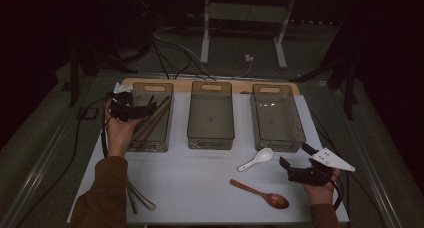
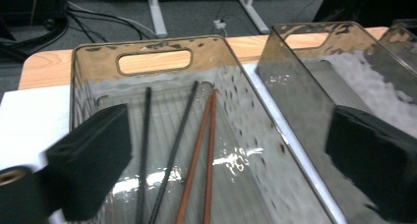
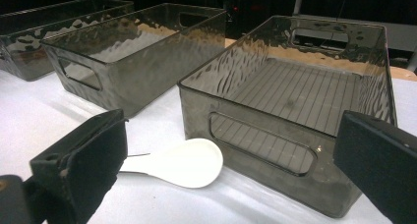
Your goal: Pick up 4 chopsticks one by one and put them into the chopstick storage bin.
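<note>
Two chopsticks [image 1: 134, 198] lie half hidden under the left sleeve [image 1: 102, 193].

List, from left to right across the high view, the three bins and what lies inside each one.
Left bin, holding black and brown chopsticks → middle bin, nothing visible inside → right bin, nothing visible inside.

Brown sleeves; black grippers with blocky black jaws, trailing black cables, one grey triangular plate.
</note>
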A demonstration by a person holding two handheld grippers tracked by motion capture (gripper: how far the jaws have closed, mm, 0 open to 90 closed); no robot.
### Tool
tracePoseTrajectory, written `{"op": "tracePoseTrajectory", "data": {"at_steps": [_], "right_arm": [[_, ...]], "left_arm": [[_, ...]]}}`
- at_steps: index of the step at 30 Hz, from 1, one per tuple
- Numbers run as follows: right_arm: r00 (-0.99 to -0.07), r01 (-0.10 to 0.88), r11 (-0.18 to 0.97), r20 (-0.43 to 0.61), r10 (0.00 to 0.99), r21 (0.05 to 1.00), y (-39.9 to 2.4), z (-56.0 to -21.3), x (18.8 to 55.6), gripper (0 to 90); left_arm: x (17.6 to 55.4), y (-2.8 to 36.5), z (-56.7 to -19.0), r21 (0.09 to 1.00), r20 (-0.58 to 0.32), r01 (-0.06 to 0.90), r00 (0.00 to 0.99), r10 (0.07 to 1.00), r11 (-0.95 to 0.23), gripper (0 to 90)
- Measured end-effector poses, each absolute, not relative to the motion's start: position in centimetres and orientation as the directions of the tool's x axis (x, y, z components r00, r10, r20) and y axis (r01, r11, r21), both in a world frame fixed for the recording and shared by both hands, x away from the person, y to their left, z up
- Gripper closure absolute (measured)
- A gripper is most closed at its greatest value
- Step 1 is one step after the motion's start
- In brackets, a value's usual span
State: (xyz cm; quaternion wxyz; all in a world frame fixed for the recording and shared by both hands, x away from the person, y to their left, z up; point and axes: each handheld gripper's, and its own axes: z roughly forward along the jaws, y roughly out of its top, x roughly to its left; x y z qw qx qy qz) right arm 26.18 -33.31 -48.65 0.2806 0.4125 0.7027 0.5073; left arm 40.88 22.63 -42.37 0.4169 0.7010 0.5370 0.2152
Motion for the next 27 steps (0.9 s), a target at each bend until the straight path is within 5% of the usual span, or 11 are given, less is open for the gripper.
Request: {"op": "tracePoseTrajectory", "data": {"at_steps": [27], "right_arm": [[-0.503,0.295,0.144,0.026,0.864,0.945,-33.3,-48.6,26.2,0.2]], "left_arm": [[38.8,20.9,-41.3,0.843,-0.146,0.520,0.468,0.871,-0.138,0.8]]}}
